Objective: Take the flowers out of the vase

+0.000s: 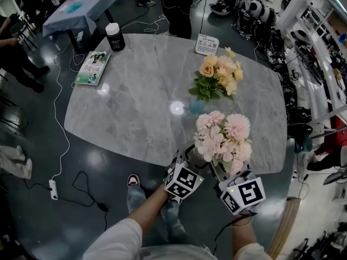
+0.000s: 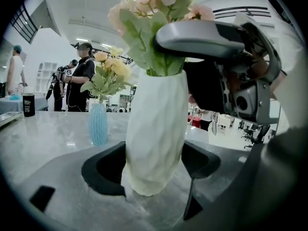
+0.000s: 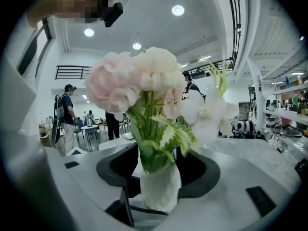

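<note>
Looking down from your head, the pale pink and white flowers [image 1: 223, 140] cover most of the white faceted vase [image 2: 156, 129] and hide both sets of jaws. The grey marble-patterned desk [image 1: 135, 102] has rounded corners and stands on a dark glossy floor [image 1: 32, 210] strewn with cables [image 1: 65, 140]; people [image 2: 82, 76] stand beyond. Farther in sit a small blue ribbed vase of yellow flowers [image 1: 197, 106], a black white-lidded tumbler [image 1: 115, 37] and a green book [image 1: 93, 67]. The white vase stands near your edge of the desk; your left hand-held gripper [image 2: 154, 170] is clenched on its body. Your right hand-held gripper [image 3: 159, 170] is released, its jaws wide either side of the stems at the vase's mouth.
</note>
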`<state>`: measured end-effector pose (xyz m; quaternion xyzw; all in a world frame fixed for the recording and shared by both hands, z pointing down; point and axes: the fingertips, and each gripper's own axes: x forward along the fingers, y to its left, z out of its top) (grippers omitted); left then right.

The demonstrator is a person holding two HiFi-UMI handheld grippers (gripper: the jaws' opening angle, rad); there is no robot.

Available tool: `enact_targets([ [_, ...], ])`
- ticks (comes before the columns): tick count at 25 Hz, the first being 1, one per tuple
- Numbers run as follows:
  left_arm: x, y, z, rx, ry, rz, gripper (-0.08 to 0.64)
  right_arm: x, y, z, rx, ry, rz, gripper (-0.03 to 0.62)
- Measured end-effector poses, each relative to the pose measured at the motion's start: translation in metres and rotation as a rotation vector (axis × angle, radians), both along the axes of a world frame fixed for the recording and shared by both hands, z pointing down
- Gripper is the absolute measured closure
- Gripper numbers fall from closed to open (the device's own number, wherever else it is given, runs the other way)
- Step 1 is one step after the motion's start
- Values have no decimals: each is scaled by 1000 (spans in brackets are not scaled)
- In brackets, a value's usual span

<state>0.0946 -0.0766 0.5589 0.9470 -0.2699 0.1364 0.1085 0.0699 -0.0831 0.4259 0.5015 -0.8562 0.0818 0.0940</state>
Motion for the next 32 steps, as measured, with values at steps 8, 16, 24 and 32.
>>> enact_targets([
  [8,2,3,0,-8,-3,20,192,3,-10,-5,-9,-38,22,385],
  [16,2,2,1,-17,-1,24,192,6,-12,-7,6,-30,24,421],
  [24,4,2,1,-14,1,22,192,12,-11,-12,15,-23,38,469],
  [32,5,4,1,-14,2,18,192,14,-12,-32,56,-53,40,517],
])
